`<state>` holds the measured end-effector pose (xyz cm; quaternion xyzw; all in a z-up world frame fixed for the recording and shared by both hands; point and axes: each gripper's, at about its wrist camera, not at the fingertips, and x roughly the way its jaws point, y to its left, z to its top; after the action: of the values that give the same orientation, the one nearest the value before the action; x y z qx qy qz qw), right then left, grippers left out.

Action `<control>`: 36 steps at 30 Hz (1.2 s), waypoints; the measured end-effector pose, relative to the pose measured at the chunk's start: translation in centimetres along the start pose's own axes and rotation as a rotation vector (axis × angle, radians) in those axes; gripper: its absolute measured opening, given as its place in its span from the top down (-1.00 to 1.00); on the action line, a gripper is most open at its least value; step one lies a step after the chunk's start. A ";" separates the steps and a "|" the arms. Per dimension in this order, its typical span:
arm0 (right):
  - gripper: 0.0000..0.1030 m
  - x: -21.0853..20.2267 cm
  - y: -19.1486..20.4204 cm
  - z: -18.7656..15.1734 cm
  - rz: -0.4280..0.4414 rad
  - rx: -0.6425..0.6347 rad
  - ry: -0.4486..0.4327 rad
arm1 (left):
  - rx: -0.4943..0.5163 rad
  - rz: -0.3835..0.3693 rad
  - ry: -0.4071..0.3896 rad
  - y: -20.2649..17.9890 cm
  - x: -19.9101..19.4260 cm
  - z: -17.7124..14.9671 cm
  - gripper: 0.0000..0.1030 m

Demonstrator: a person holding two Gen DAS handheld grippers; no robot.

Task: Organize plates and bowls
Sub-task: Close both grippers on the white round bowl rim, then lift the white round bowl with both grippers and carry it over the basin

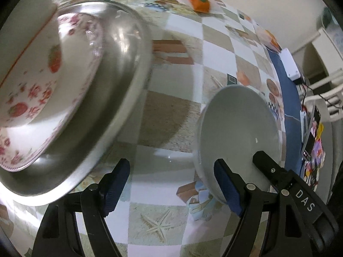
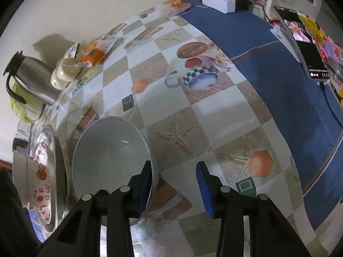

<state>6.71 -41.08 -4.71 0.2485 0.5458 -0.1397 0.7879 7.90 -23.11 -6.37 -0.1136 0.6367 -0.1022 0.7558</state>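
Inside the steel basin lies a floral plate, while at four o'clock the white bowl sits empty, both grippers open.

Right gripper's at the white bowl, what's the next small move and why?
Probably close the right gripper on the rim of the white bowl. One finger sits inside the bowl, the other stands outside with a gap to the wall, so nothing is gripped yet; lifting now would likely leave the bowl on the table.
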 end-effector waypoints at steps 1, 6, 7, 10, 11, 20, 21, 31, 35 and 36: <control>0.14 0.0 0.0 0.0 0.000 0.000 0.000 | 0.002 0.003 -0.002 -0.1 0.2 0.1 -0.56; 0.14 0.1 -0.2 0.2 0.003 0.010 -0.002 | 0.020 -0.015 -0.011 -0.8 0.8 0.8 -0.56; 0.14 0.1 -0.3 0.2 0.008 0.015 -0.001 | 0.028 -0.016 -0.016 -1.0 1.0 1.0 -0.56; 0.14 0.1 -0.5 0.2 0.006 0.010 -0.005 | 0.036 -0.018 -0.020 -1.5 1.5 1.2 -0.57; 0.14 0.1 -0.6 0.2 0.009 0.015 -0.003 | 0.036 -0.022 -0.020 -1.4 1.4 1.1 -0.58; 0.14 0.2 -0.6 0.1 0.010 0.012 -0.007 | 0.005 -0.121 -0.047 0.4 0.4 0.5 -0.66; 0.14 0.3 -0.6 0.1 0.012 0.014 -0.007 | 0.011 -0.117 -0.050 0.3 0.4 0.5 -0.66; 0.24 0.2 -0.5 0.1 0.029 0.012 -0.008 | 0.076 -0.153 -0.037 -0.9 0.5 0.0 0.26; 0.30 0.2 -0.4 0.1 0.041 0.009 -0.011 | 0.087 -0.178 -0.037 -1.3 1.0 0.3 0.42; 0.34 0.3 -0.4 0.1 0.050 0.013 -0.010 | 0.085 -0.183 -0.038 -1.2 1.1 0.4 0.47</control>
<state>6.68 -41.41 -5.03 0.2662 0.5348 -0.1247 0.7922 8.41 -24.55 -6.94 -0.1411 0.6042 -0.1957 0.7594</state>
